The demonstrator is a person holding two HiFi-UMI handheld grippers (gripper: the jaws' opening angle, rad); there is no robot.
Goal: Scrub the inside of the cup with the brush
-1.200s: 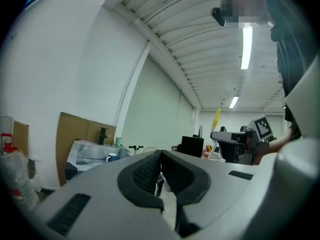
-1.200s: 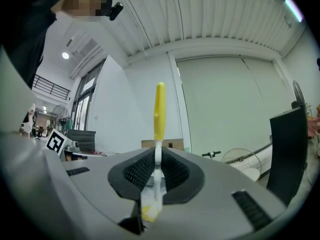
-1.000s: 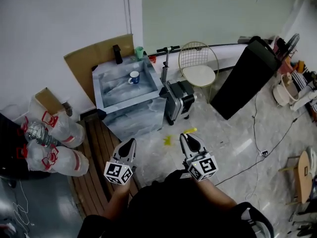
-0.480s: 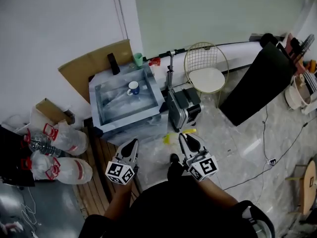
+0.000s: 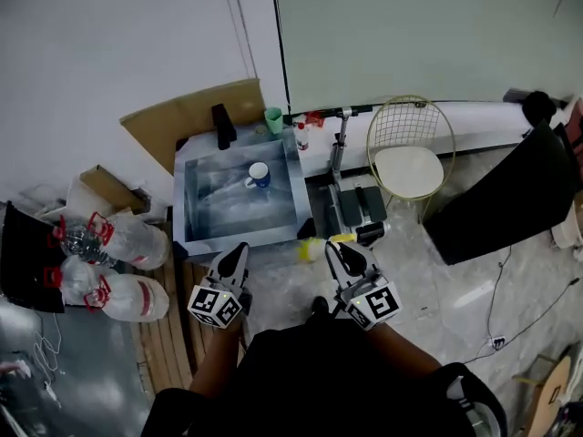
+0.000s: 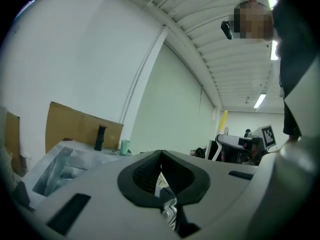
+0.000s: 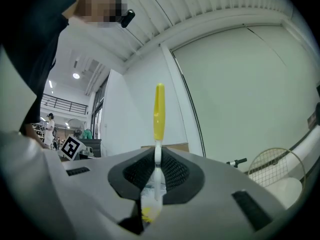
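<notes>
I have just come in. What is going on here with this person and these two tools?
A person stands before a grey sink, with a gripper in each hand. The right gripper is shut on a yellow-handled brush. The left gripper is shut and holds nothing. A white and blue cup sits inside the sink, apart from both grippers, so the scrubbing has not yet begun.

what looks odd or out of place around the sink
Nothing looks spilled or broken. The one odd thing is the sink, which seems wrapped in crinkled clear plastic, with the cup sitting inside it.
</notes>
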